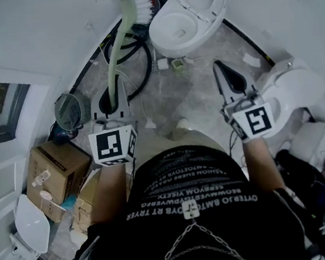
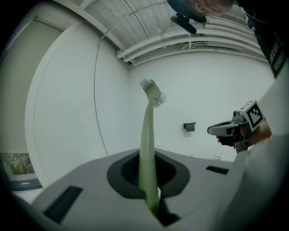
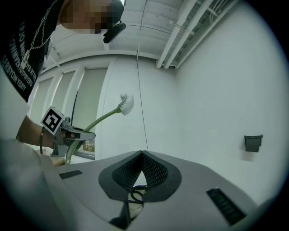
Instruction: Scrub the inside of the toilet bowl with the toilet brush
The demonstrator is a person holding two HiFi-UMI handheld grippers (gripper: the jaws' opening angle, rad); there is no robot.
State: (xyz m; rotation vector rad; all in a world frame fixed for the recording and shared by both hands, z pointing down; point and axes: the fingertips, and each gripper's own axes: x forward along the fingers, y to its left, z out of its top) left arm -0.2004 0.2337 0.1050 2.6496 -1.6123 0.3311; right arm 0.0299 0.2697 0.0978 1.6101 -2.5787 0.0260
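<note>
Left tool (image 1: 112, 100) is clamping the toilet brush (image 1: 118, 43) pointing forward, bristles just left of the toilet bowl (image 1: 177, 33); right tool (image 1: 227, 80) is idling closed.

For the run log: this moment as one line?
left gripper: shut on toilet brush, bristles up | right gripper: shut, empty | toilet bowl: open, brush not in it | scrubbing: not started

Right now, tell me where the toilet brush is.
Head view, left: the toilet brush stands gripped in the left gripper, bristles beside the toilet.
</note>
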